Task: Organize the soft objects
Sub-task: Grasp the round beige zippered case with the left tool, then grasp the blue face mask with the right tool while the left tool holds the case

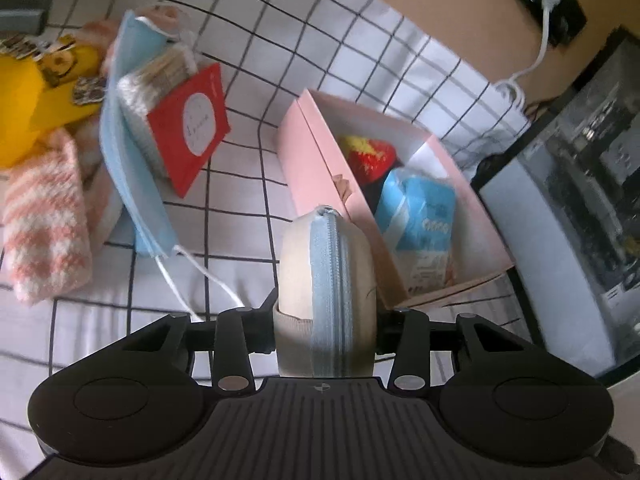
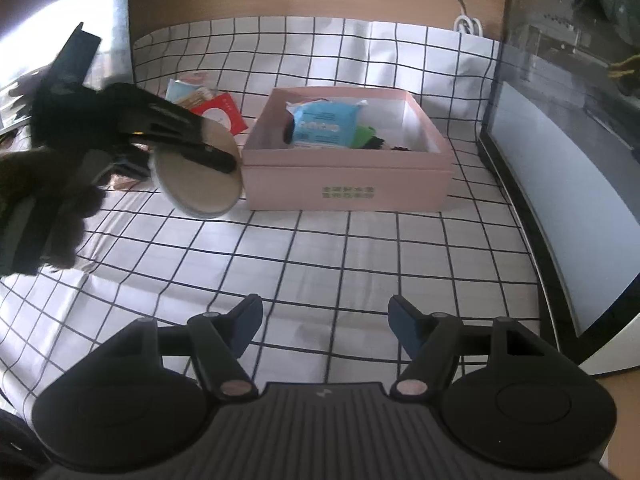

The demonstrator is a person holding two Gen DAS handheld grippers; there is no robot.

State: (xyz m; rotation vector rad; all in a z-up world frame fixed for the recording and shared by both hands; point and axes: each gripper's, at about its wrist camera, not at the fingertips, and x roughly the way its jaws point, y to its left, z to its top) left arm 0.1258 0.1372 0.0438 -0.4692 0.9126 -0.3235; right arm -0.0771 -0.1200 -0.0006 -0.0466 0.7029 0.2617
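Pouch clamped in your left gripper, just beside the pink box.

Your left gripper (image 1: 325, 312) is closed on a round beige zip pouch (image 1: 326, 284), its pads pressing the two flat faces so the pale blue zipper runs edge-on toward the camera; in the right wrist view the same pouch (image 2: 198, 172) hangs off the cloth at the near left corner of the pink box (image 2: 348, 184), and a gloved hand (image 2: 48, 200) carries that gripper. Your right gripper (image 2: 325, 322) stands wide with nothing between its fingers, above bare checked tablecloth (image 2: 360, 248) in front of the box. Inside the box lie a blue tissue pack (image 1: 420, 216) and a red and yellow plush (image 1: 370, 156). Left of it on the cloth sit a blue face mask (image 1: 132, 168), a red card (image 1: 190, 128), a pink striped sock (image 1: 48, 228) and a yellow plush toy (image 1: 28, 104).
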